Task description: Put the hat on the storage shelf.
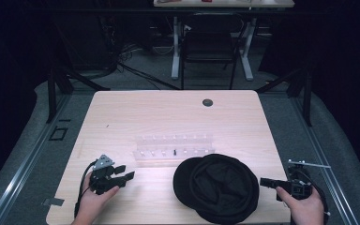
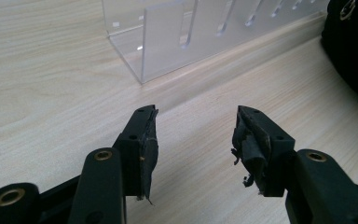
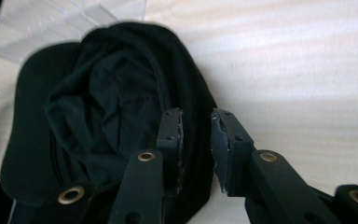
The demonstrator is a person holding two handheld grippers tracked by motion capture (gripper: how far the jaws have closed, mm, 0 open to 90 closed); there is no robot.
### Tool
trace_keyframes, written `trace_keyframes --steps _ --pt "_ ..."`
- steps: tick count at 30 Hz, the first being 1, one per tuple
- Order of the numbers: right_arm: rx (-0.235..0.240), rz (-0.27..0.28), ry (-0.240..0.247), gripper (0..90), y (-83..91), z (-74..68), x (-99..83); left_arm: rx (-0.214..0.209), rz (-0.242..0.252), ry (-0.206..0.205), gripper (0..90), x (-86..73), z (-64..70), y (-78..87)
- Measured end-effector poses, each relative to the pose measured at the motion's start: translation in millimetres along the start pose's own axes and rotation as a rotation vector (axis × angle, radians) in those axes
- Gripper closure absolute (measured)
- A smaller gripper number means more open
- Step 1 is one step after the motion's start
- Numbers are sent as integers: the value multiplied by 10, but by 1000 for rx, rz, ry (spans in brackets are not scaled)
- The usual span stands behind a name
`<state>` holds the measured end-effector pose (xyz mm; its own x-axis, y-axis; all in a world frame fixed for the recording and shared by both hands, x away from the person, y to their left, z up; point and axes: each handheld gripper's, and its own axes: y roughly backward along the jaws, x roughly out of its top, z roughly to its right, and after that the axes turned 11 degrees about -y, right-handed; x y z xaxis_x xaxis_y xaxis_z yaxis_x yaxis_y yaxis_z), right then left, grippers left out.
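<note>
Two hand-held grippers, left (image 1: 124,172) wide open, right (image 1: 262,182) narrowly open, flank the upturned black cap (image 1: 220,186) beside a clear rack (image 1: 173,150)

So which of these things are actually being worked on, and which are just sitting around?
Part of the job:
- black cap, lying upside down on the table
- right tool, jaws slightly apart at the cap's edge
- left tool, open, off to the cap's side

Just lying about:
- clear acrylic rack
- chair beyond the table

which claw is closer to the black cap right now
Right. The right claw sits just off the black cap at its right edge, jaws slightly apart; the left claw is farther off across bare table, open.
</note>
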<state>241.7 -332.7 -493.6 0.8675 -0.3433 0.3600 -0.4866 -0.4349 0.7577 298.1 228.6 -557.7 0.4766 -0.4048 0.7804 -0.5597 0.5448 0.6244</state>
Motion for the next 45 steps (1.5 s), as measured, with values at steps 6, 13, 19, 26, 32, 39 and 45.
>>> trace_keyframes --steps 6,13,19,26,32,39,45 --pt "-16 -49 12 687 -73 -6 -83 2 -8 0 489 0 5 -4" --pt "-47 -96 38 768 -200 -52 -121 -2 -8 1 488 -1 2 -6" --pt "-66 -115 48 858 -236 -67 -98 3 -6 1 488 -5 -3 -8" --pt "-81 -111 47 872 -229 -75 -16 5 -12 1 491 -5 -3 -7" --pt "-95 -111 48 824 -249 -79 53 4 -14 -3 491 -4 -2 -8" --pt "-132 -164 7 798 -323 -119 99 5 -10 2 490 -6 -4 -11" --pt "-142 -186 -16 809 -349 -107 92 3 -9 7 490 -7 -5 -11"
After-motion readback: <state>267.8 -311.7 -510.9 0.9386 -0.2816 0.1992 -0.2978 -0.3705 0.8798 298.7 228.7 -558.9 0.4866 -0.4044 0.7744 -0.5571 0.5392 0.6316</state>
